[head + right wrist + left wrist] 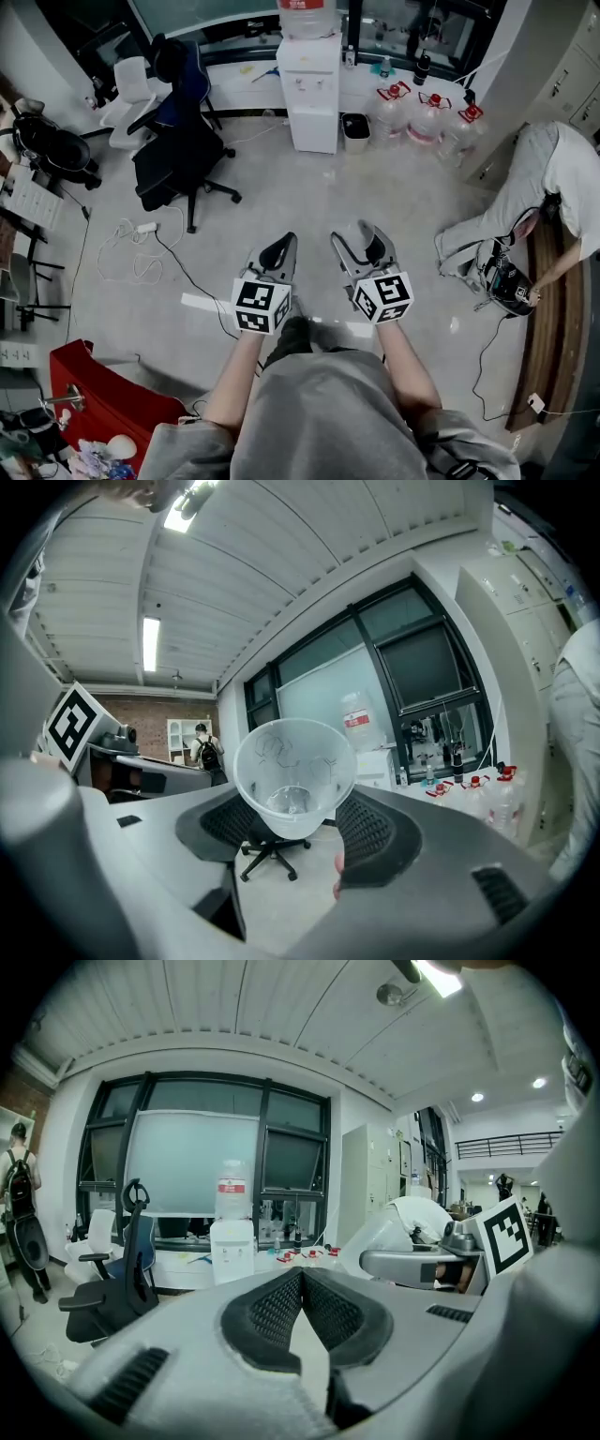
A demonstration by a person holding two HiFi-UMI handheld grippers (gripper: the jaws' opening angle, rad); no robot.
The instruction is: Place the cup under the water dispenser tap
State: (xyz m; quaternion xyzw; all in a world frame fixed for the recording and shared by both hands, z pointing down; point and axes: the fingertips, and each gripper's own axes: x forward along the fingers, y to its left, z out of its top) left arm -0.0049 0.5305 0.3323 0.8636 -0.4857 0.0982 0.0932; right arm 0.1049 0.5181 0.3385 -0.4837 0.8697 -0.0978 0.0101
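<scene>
Floor (375, 187) pale grey, office room | water dispenser (312, 94) at far wall, red bottle label (232, 1186) unreadable | right hand-held gripper (298, 810) clamps clear cup (292, 771), well apart from dispenser | left hand-held gripper (302, 1279) jaws together, empty

The cup (293, 778) is see-through with thin dark lines on it. The water dispenser (310, 94) is white, and its bottle (232, 1185) has a red label. The left gripper (278, 246) and right gripper (361, 236) are grey with black pads. The chair (178, 141) is black and blue
</scene>
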